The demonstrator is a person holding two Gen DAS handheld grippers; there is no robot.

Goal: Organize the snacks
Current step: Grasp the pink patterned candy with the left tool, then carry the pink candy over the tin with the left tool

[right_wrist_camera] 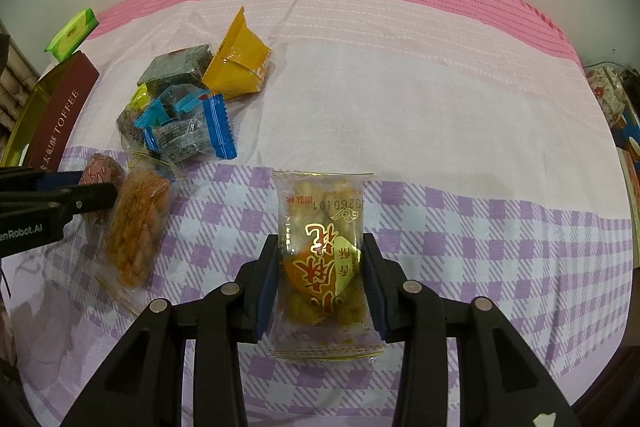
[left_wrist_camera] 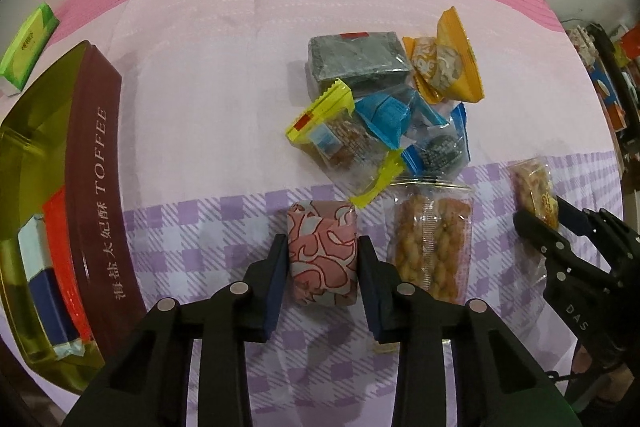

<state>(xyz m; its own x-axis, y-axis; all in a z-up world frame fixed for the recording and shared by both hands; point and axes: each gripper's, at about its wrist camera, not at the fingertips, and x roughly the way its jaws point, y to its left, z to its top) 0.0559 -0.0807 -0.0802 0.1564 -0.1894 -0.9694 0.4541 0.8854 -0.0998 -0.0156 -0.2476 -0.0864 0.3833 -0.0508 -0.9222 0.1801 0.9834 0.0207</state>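
Pink-swirled snack [left_wrist_camera: 322, 253] lay lengthwise between the left gripper's [left_wrist_camera: 323, 259] jaws, clamped, tin [left_wrist_camera: 96, 163] to its left; the right gripper [right_wrist_camera: 320, 269] gripped a clear twist packet [right_wrist_camera: 322, 259] on the cloth

Glossy clear plastic snack wrappers [left_wrist_camera: 384, 115], matt woven cloth [left_wrist_camera: 224, 75], shiny metal tin [left_wrist_camera: 92, 187]

Toffee tin [left_wrist_camera: 94, 195] at left: near end and left side cut off by picture edge; contents only partly seen. Dark round biscuit [left_wrist_camera: 442, 149] in blue wrapper half buried under pile. Clutter [left_wrist_camera: 612, 83] far right beyond cloth: too small, blurred to tell. Green pack [left_wrist_camera: 28, 45] far left: print unreadable. Twist-snack pack [left_wrist_camera: 536, 193] partly hidden behind right gripper [left_wrist_camera: 554, 219].
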